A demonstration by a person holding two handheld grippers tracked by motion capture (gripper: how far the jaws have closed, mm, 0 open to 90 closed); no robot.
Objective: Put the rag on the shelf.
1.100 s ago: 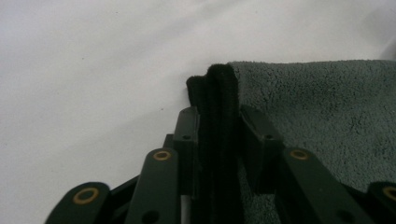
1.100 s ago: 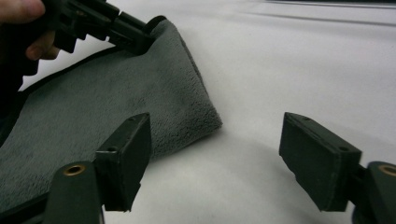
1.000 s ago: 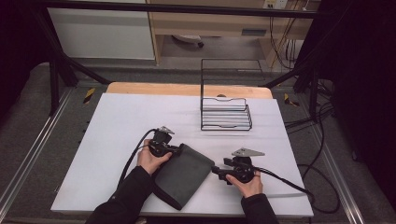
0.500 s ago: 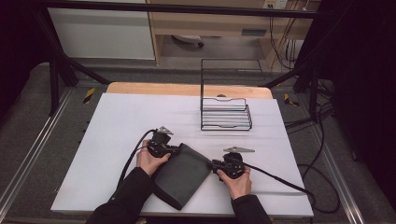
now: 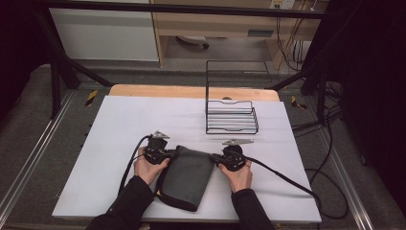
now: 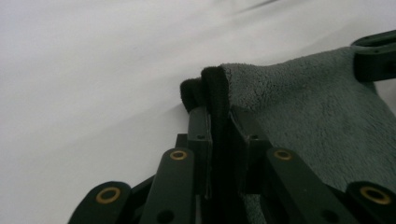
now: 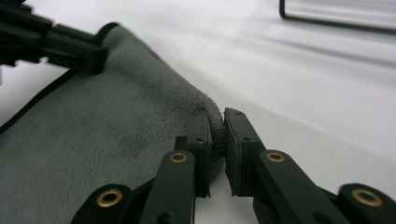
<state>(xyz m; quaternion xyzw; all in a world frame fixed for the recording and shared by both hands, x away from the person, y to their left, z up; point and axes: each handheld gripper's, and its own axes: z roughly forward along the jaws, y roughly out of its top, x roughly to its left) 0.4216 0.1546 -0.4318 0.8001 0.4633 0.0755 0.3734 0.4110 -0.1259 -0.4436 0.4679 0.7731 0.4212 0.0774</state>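
A dark grey plush towel [image 5: 189,175] with a black hem lies folded on the white table [image 5: 119,120] near the front edge. My left gripper [image 5: 171,154] is shut on its far left corner; the left gripper view shows the doubled hem [image 6: 215,84] pinched between the pads. My right gripper [image 5: 214,158] is at the far right corner. Its jaws have just been closing, and in the right gripper view they [image 7: 215,126] press on a fold of the towel [image 7: 116,126]. The towel's far edge spans between the two grippers.
A black wire rack [image 5: 231,117] with a tall back frame stands on the table behind the grippers, right of centre. Cables [image 5: 282,177] trail from both grippers toward the front and right. A wooden strip [image 5: 191,91] borders the table's far edge.
My right gripper has moved left to the towel's right corner and shut on it. The left gripper keeps its hold on the left corner, and the towel's far edge has bunched up.
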